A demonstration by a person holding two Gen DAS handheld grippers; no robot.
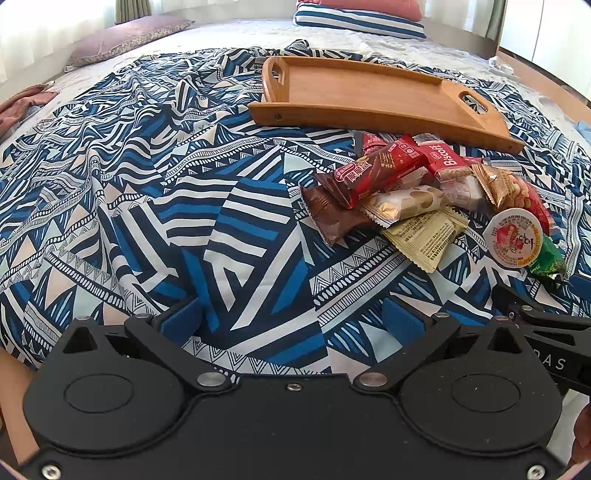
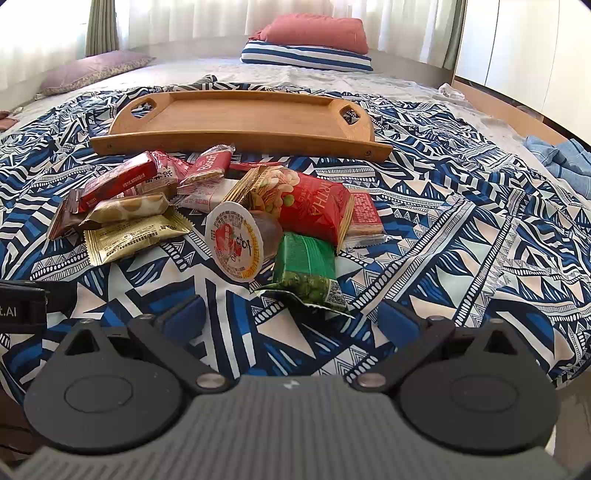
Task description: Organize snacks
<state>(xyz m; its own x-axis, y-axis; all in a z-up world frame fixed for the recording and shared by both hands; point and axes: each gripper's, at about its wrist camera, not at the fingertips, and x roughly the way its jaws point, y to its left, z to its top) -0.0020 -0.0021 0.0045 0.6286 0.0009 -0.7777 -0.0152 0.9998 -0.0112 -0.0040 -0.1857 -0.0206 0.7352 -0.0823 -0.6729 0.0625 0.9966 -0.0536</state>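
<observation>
Both wrist cameras sit low over the near edge of the bed, looking forward across the patterned blanket (image 1: 229,206) toward the wooden tray (image 2: 240,114). The left view stands left of the tray and sees it angled off to the right; the right view faces it squarely, nearer the snack pile (image 2: 236,218). Both share tray, pile and blanket.

Bedroom, daylight through sheer white curtains (image 2: 192,18) behind bed (image 2: 221,70). Blue, white geometric-patterned cover (image 1: 147,177) spread across pale bedsheet. Mauve pillow (image 2: 96,68) at far left. Red pillow (image 2: 317,33) stacked on blue-striped pillow (image 2: 306,59). White wardrobe doors (image 2: 524,48) at right. Folded blue cloth (image 2: 561,158) near right edge.
</observation>
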